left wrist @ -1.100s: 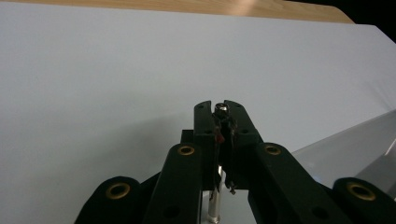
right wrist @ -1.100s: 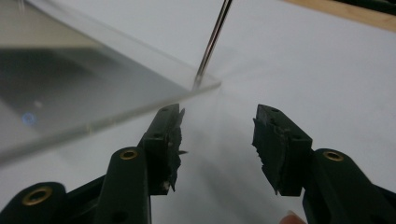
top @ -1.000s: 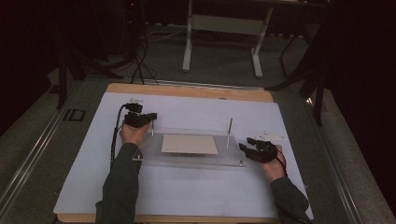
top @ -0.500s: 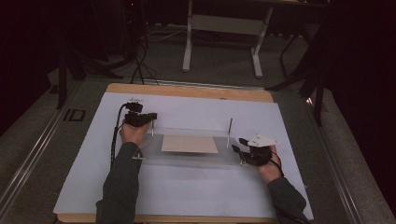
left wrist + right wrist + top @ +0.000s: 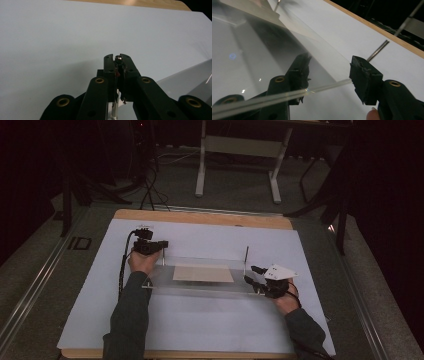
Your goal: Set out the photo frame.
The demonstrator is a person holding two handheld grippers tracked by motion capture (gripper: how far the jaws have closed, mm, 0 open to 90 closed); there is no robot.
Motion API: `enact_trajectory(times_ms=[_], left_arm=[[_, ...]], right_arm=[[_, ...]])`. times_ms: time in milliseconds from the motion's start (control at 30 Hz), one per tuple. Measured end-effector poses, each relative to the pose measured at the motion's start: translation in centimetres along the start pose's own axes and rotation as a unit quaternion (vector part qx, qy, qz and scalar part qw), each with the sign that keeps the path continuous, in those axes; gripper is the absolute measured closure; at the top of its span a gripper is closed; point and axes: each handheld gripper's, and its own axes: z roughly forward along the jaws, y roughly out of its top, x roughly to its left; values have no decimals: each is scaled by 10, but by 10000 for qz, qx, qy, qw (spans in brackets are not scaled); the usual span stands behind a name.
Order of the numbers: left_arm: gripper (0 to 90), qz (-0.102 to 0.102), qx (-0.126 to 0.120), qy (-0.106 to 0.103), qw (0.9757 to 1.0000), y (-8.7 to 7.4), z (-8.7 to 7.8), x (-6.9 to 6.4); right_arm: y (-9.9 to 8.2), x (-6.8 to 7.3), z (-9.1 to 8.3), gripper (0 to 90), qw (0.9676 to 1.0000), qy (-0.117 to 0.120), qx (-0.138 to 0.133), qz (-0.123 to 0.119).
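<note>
A clear plastic plate [image 5: 200,287] rests raised on thin metal posts over the white table cover, with a beige sheet [image 5: 202,273] at its middle. At the plate's back left corner, my left gripper [image 5: 159,245] is shut on the head of a metal post [image 5: 118,58]; its jaws [image 5: 117,58] clamp it from both sides. At the right end my right gripper [image 5: 251,274] stands open. Its jaws have just been opening, and the plate's edge [image 5: 324,87] runs between them [image 5: 330,61] with neither pad pressing on it. Another post [image 5: 378,51] rises just beyond.
The white cover [image 5: 210,330] lies on a wooden tabletop [image 5: 200,217]. A metal frame's legs [image 5: 202,165] and cables stand on the dark floor behind the table.
My right gripper has shifted slightly left along the plate's right end and its jaws stand wider apart. The left gripper and the plate have not moved.
</note>
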Motion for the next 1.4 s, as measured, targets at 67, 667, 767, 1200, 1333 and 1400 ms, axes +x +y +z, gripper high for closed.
enact_trajectory(times_ms=[67,667,767,1200,1333,1400], left_arm=[[850,-7,3,-11,10000,0,0,0],[740,300,26,-57,9995,-8,-2,0],[710,250,-88,-63,9996,-13,-6,2],[630,712,-609,-113,9955,-19,-42,-10],[631,761,-695,-152,9946,-26,-52,-11],[630,795,-728,-144,9941,-29,-57,-11]], right_arm=[[0,1,0,491,10000,43,-60,-16],[1,1,2,494,9999,106,-73,30],[1,1,2,494,9999,108,-69,46],[3,0,2,493,9999,125,-61,98],[3,0,2,493,9998,125,-42,122],[3,0,2,493,9998,133,-30,123]])
